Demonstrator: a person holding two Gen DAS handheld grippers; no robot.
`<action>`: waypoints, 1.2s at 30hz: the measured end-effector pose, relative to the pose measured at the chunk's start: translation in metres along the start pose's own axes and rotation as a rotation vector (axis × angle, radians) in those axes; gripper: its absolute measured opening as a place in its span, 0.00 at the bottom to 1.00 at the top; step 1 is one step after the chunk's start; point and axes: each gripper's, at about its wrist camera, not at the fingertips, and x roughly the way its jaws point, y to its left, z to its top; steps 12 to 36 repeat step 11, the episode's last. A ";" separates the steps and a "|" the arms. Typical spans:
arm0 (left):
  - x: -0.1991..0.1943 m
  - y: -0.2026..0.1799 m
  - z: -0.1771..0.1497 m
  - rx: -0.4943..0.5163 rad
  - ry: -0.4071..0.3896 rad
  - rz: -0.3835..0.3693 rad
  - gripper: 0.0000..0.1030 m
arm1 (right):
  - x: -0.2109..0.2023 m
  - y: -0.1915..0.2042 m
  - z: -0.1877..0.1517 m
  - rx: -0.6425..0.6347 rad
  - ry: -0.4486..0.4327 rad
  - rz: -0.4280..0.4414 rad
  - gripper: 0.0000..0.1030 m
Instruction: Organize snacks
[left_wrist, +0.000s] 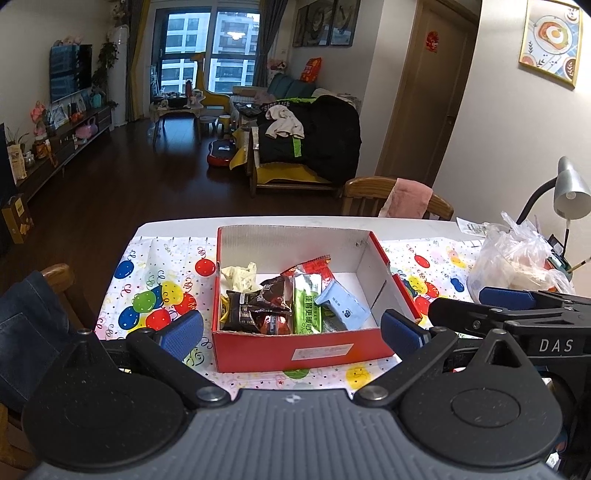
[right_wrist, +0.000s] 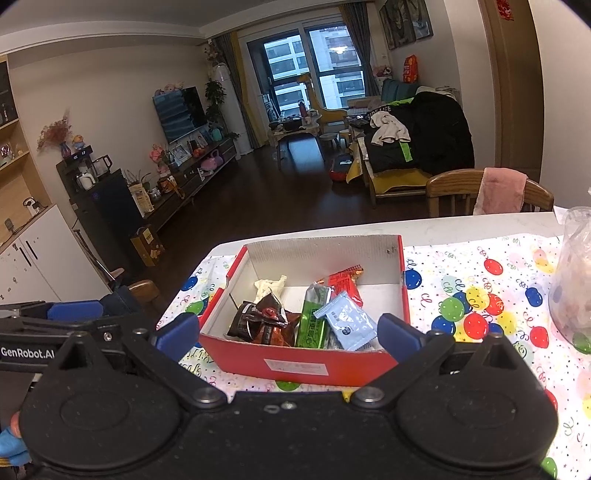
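A red cardboard box (left_wrist: 303, 352) (right_wrist: 295, 363) with a white inside stands on the balloon-print tablecloth (left_wrist: 155, 295). In it lie several snack packets: a green bar (left_wrist: 308, 306) (right_wrist: 314, 321), a light blue sachet (left_wrist: 341, 304) (right_wrist: 347, 321), dark brown packets (left_wrist: 258, 306) (right_wrist: 264, 319), a red packet (left_wrist: 314, 267) (right_wrist: 345, 282) and a cream wrapper (left_wrist: 240, 277) (right_wrist: 269, 286). My left gripper (left_wrist: 291, 334) hangs open in front of the box's near wall, nothing between its blue pads. My right gripper (right_wrist: 288, 332) is also open and empty, just before the same wall.
A clear plastic bag (left_wrist: 517, 258) (right_wrist: 572, 280) sits on the table's right side, with a desk lamp (left_wrist: 569, 192) behind it. Wooden chairs stand at the far edge (left_wrist: 395, 195) and at the left (left_wrist: 59, 277). The right gripper's body (left_wrist: 517, 317) shows beside the left one.
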 end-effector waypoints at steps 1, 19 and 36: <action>-0.001 0.000 -0.001 0.002 0.001 0.000 1.00 | -0.001 0.001 -0.001 0.001 0.000 -0.001 1.00; -0.010 0.000 -0.007 -0.001 0.013 -0.021 1.00 | -0.014 0.003 -0.013 0.018 0.000 -0.029 1.00; -0.010 0.000 -0.007 -0.001 0.013 -0.021 1.00 | -0.014 0.003 -0.013 0.018 0.000 -0.029 1.00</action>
